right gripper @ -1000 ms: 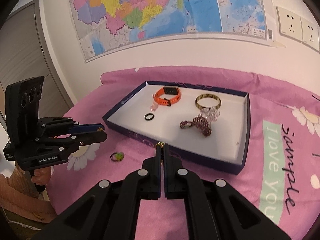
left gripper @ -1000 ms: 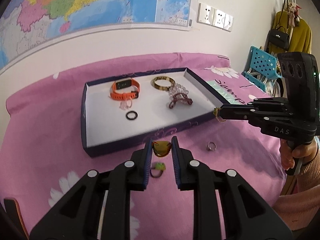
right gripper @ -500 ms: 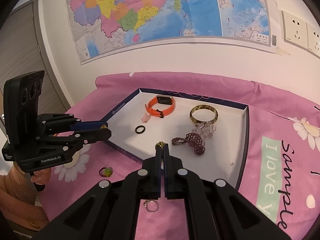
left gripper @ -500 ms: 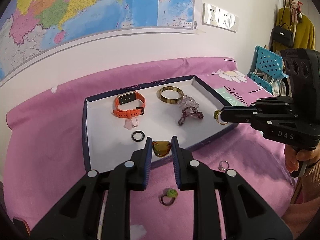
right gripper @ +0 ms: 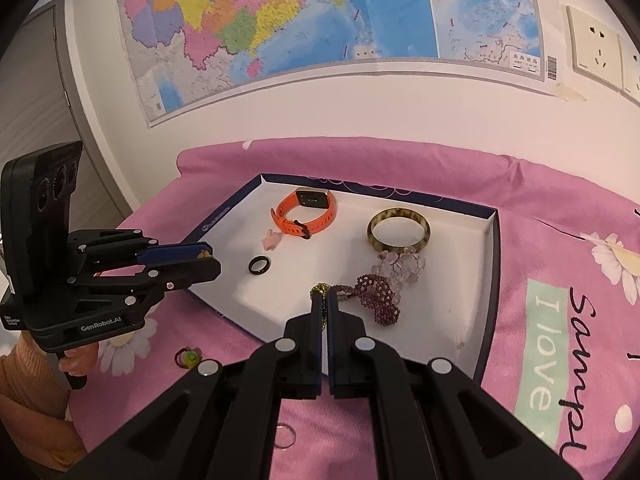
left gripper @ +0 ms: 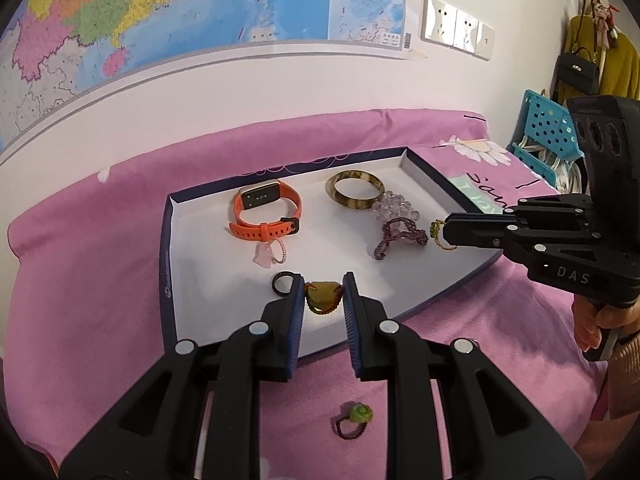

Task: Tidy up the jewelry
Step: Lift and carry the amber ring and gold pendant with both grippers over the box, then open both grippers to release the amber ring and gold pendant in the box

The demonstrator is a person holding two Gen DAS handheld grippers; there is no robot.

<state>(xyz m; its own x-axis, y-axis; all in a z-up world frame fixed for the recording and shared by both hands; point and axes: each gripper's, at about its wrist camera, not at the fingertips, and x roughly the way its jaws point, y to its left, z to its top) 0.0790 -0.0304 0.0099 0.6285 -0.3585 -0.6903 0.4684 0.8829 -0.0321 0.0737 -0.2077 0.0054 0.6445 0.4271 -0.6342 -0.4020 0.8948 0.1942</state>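
A green ring (left gripper: 354,420) lay outside the tray (left gripper: 166,264). The left gripper (left gripper: 323,299), marked "GenRobot.AI", pinched an amber pendant (left gripper: 323,302); the right gripper (right gripper: 324,307), "DAS", clamped a beaded ring (right gripper: 321,290).

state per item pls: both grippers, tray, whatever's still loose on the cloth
left gripper: shut on amber pendant, held over the tray
right gripper: shut on small gold ring, over the tray
tray: open, no lid
orange watch: in tray, strap buckled
bangle: in tray, flat
black ring: in tray, flat
green ring: on cloth, outside tray
silver ring: on cloth, outside tray
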